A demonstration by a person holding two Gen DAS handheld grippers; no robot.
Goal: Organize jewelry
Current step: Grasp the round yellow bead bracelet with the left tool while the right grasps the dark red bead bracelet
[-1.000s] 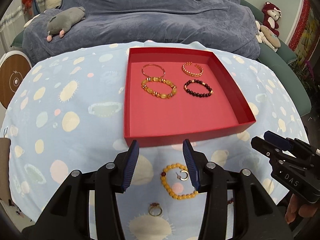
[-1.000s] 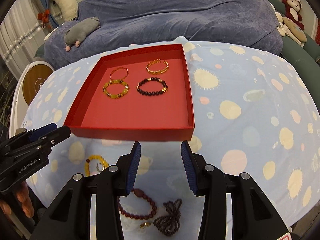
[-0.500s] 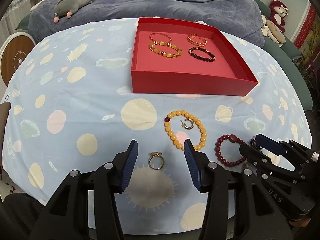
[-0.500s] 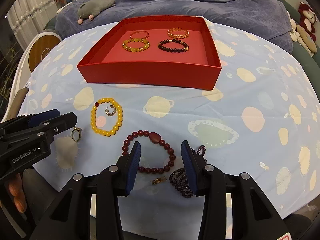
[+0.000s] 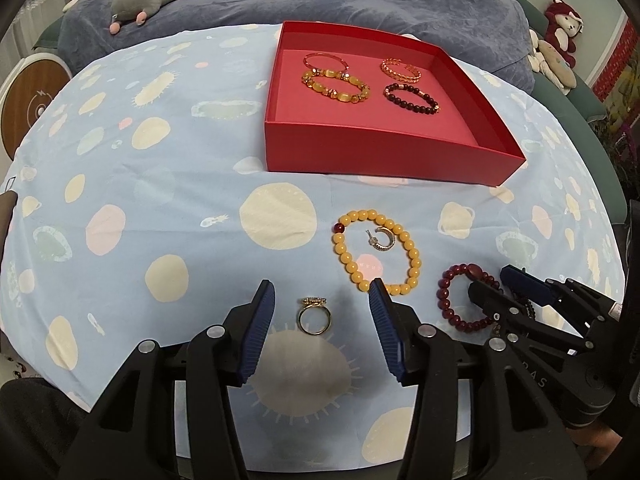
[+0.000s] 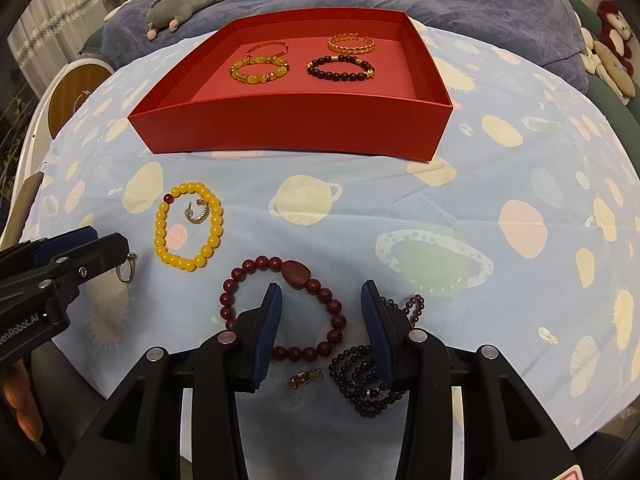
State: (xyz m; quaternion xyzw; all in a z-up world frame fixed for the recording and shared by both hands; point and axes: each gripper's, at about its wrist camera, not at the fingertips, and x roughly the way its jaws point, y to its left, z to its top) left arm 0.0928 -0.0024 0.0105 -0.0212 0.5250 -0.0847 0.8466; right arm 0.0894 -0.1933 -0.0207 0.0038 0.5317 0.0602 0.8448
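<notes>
Heads up, your right gripper (image 5: 490, 286) covers part of the dark red bracelet (image 5: 450, 300) in the left wrist view. From the right wrist, your left gripper (image 6: 94, 242) hides half the gold ring (image 6: 127, 270), and the small gold piece (image 6: 305, 378) near the purple bead strand (image 6: 360, 376) is too tiny to identify.
</notes>
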